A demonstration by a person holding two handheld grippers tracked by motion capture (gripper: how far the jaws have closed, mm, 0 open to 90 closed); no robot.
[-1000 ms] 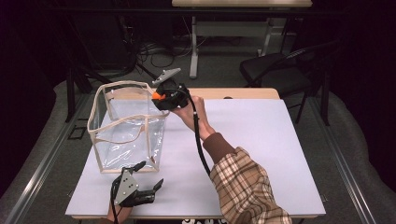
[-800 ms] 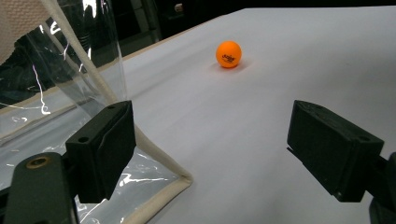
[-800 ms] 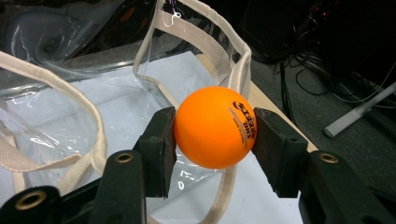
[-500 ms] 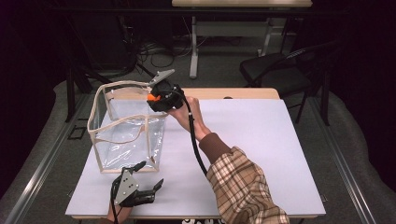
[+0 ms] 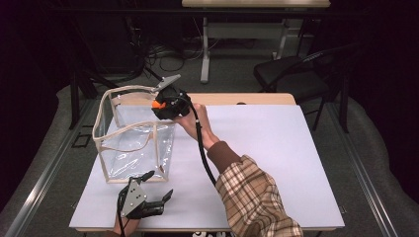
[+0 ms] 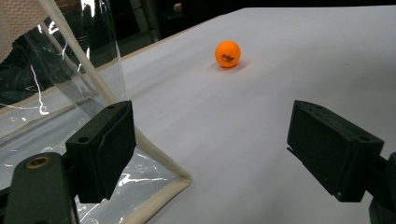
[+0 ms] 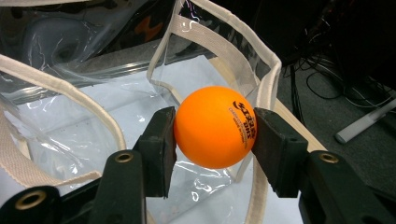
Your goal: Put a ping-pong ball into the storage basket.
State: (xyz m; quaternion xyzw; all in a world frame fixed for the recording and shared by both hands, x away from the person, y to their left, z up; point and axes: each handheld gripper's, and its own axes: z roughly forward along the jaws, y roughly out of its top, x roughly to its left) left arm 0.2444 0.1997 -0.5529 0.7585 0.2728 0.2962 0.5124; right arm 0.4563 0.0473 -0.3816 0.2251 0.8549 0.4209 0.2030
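In the high view the right gripper (image 5: 159, 104) sits at the top rim of the clear bag (image 5: 133, 143), and the gripper's body and the person's hand hide what it carries. The right gripper view settles it: the two black jaws are clamped on an orange ball (image 7: 215, 126), one pad on each side, with the bag's open mouth and cloth-edged rim directly beyond and below. The bag's far wall is hard to read through the glare.

The left gripper (image 5: 148, 190) rests near the table's (image 5: 276, 148) front edge, just beside the bag's near corner, its jaws spread wide with nothing between them. A second orange ball (image 6: 227, 53) lies on the table well beyond those jaws.
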